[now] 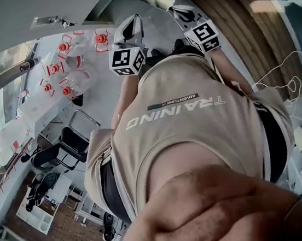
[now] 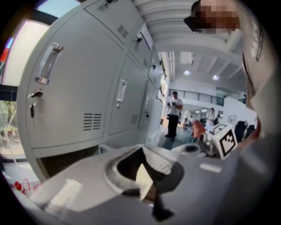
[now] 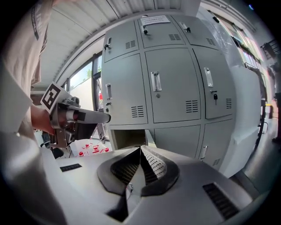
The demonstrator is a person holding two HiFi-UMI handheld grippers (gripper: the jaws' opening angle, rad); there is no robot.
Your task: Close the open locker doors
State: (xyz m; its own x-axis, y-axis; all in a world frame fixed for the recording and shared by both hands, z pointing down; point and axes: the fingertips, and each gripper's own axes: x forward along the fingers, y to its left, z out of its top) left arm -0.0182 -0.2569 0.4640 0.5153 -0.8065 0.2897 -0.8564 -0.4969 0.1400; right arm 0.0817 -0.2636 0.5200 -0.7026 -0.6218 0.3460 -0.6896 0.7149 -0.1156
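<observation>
From the head view we saw mostly the person's beige shirt (image 1: 186,134), with the left gripper (image 1: 132,28) and the right gripper (image 1: 181,14) held out ahead of it, near each other, each showing its marker cube. Clear bottles with red caps (image 1: 69,67) lay on the floor to the left, above a black chair (image 1: 71,141). No lockers appeared in this view.

From the left gripper view we saw the grey lockers (image 2: 88,88) at a slant on the left, their upper doors closed, with a dark gap below them. Its jaws met at the tips with nothing between them. Down the hall stood a person (image 2: 174,113) (only this view showed that), and the right gripper's cube sat at the right.

The right gripper view faced the lockers squarely. It alone showed the task's thing clearly: one open compartment (image 3: 127,137) in the lower row at the left, its door (image 3: 149,139) swung out edge-on toward us, while the other doors we saw were closed. These jaws were also pressed together and empty, well apart from that door. The left gripper hung at the left.
</observation>
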